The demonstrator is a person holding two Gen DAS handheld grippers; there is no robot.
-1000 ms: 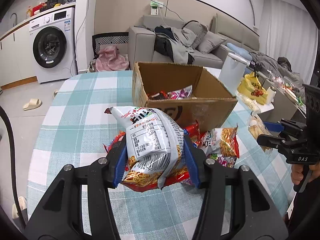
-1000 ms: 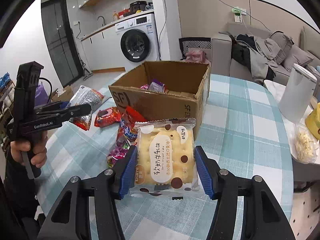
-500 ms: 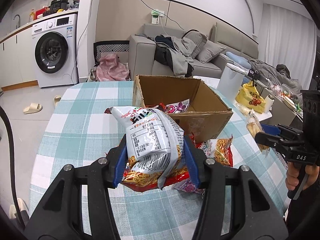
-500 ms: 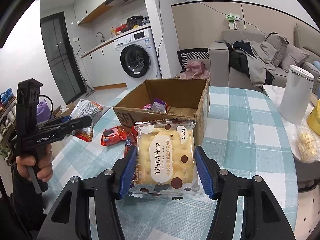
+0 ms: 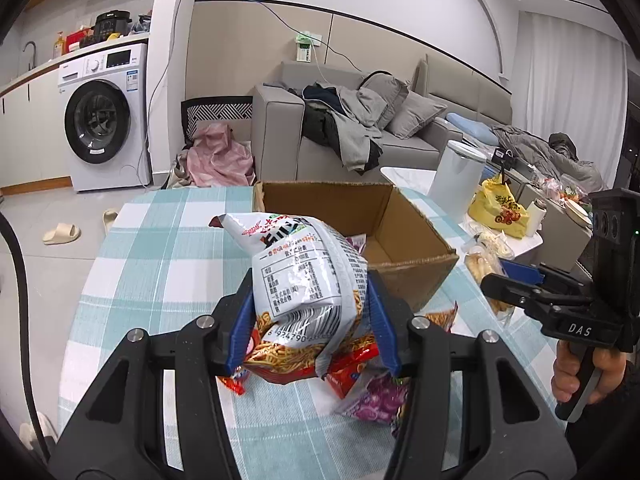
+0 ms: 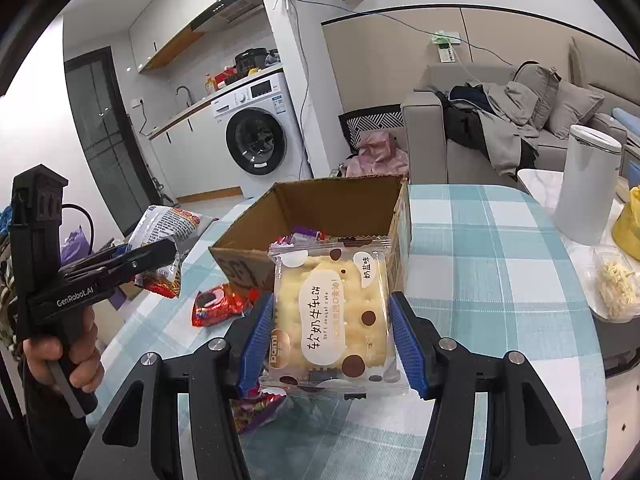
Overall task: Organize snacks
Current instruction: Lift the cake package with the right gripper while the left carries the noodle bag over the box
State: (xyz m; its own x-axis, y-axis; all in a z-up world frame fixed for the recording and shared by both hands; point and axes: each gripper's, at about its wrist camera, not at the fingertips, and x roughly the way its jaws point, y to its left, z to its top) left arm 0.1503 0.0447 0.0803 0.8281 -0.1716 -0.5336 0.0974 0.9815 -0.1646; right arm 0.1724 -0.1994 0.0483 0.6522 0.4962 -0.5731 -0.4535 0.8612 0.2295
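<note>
The left gripper [image 5: 310, 316] has its blue fingers [image 5: 240, 330] clamped on a crinkled noodle snack bag [image 5: 308, 280], and over the last second it has carried that bag upward; the cardboard box [image 5: 404, 264] now sits lower in the left wrist view, with more of its open inside showing past the bag, and the packets that lay in plain sight on the counter [image 5: 168, 248] are now mostly hidden beneath the bag. The right gripper [image 6: 331, 340] grips a flat biscuit packet [image 6: 330, 316] by its two side edges, fingers [image 6: 252, 344] pressed in on it; it has tilted rather than travelled, and the box [image 6: 256, 272] stands just beyond the packet, slightly left of it. A few wrapped snacks [image 6: 306, 234] already lie inside the box; a red packet [image 6: 218, 304] and other loose ones remain on the checked cloth on the near left side of the box.

Judging by this, both hands are loaded and mid-carry: the left bag looks lifted clear of the pile and roughly high enough to pass over the near rim; the right packet waits close by. Each load probably goes over the opening and is let go in turn, and the loose packets left on the counter suggest the sorting is far from finished.
</note>
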